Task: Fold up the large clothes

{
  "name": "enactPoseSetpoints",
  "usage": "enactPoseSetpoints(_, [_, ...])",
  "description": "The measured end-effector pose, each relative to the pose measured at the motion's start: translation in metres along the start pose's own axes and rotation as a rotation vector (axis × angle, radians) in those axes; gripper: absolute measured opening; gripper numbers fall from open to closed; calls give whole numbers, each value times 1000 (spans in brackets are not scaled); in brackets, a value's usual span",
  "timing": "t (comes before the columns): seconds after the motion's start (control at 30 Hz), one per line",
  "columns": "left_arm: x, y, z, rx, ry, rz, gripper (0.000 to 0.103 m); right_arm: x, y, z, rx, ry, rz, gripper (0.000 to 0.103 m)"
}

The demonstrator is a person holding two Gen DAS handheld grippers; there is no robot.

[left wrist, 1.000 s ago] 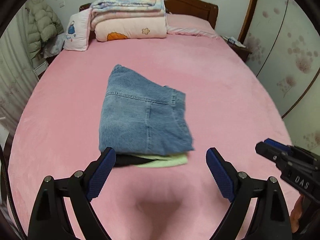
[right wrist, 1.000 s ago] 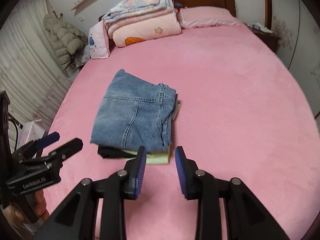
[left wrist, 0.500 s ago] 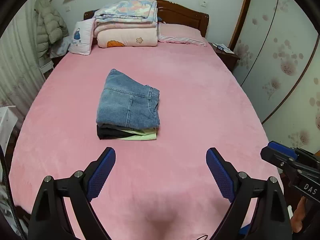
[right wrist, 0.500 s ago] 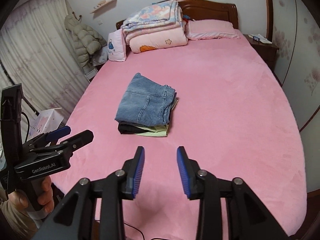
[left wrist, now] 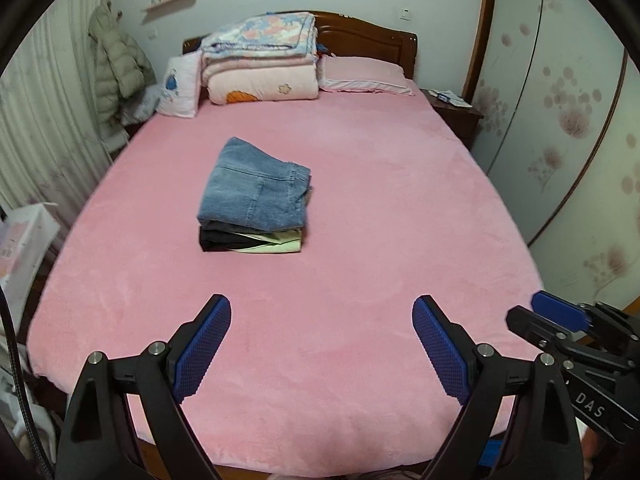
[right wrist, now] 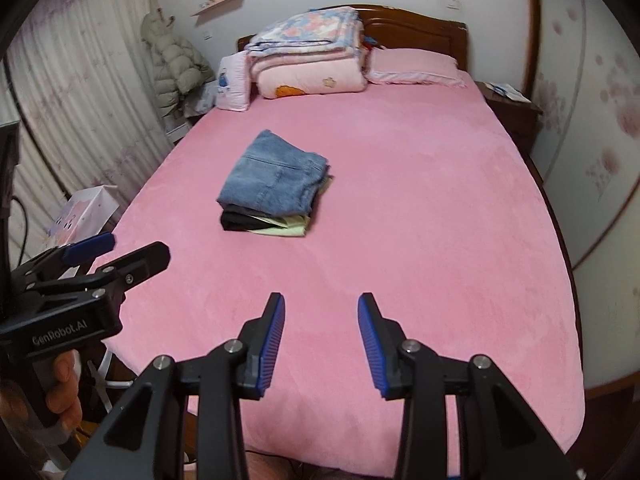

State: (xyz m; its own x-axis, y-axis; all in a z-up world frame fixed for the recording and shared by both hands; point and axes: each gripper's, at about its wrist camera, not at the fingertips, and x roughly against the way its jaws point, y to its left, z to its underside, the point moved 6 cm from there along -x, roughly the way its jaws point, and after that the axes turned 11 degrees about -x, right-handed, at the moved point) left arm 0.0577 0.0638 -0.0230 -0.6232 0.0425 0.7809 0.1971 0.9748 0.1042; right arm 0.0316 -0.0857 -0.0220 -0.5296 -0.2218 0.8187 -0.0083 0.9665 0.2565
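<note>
A folded stack lies in the middle of the pink bed [left wrist: 400,220]: blue jeans [left wrist: 256,192] [right wrist: 276,180] on top, a black garment [left wrist: 220,238] and a light green one [left wrist: 280,245] beneath. My left gripper [left wrist: 322,304] hovers over the bed's near edge, well short of the stack, open wide with nothing between its blue pads. My right gripper [right wrist: 321,298] hangs beside it over the same edge, open at a narrower gap and also holding nothing. Each gripper shows in the other's view: the left gripper [right wrist: 134,248] held in a hand, the right gripper [left wrist: 536,312] at the far right.
Folded quilts [left wrist: 260,64], a pink pillow [left wrist: 364,74] and a white cushion [left wrist: 180,88] sit against the wooden headboard. A nightstand [left wrist: 452,108] and a flowered wardrobe [left wrist: 560,120] stand to the right. A padded coat [left wrist: 116,64], curtains and a white box [left wrist: 24,236] are on the left.
Both grippers have drawn back and up from the stack, which now looks small and far. The right jaws stand slightly wider than a second ago. The stack has not moved.
</note>
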Motion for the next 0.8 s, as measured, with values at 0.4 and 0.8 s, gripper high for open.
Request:
enactPoseSetpoints(0.4, [10,-40,19,27,1,8,91,25,-39,22,-38,-42,45,38])
enactPoseSetpoints(0.8, [17,-66,28,-5,5,7,91,26,-48,31,-15,-22,50,39])
